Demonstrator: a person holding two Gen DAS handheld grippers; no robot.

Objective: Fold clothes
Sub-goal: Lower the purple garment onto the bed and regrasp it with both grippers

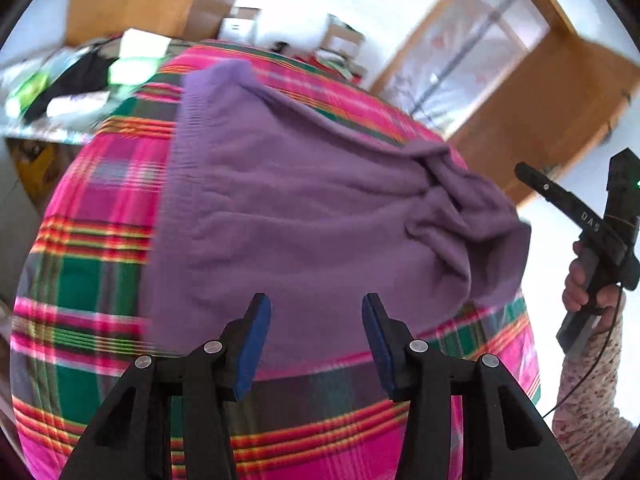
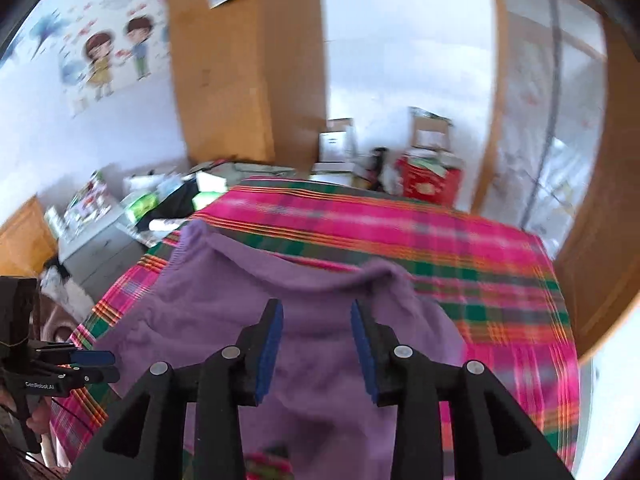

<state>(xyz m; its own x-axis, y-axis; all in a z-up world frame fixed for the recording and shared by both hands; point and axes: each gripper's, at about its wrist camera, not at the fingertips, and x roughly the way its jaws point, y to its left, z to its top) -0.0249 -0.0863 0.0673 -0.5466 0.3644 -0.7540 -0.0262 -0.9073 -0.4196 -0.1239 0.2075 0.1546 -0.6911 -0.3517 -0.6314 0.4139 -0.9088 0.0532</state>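
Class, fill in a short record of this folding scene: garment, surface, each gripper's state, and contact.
garment: purple knit sweater, lying rumpled, bunched at one side
surface: pink and green plaid cloth under it
left gripper: open, above the sweater
right gripper: open, above the sweater
contact: neither gripper holds fabric

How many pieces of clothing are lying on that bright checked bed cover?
1. A single purple knitted garment lies spread on the plaid cover, bunched up at its right end, below the two open grippers. More clothes may lie out of view; the cluttered side table is too blurred to tell.
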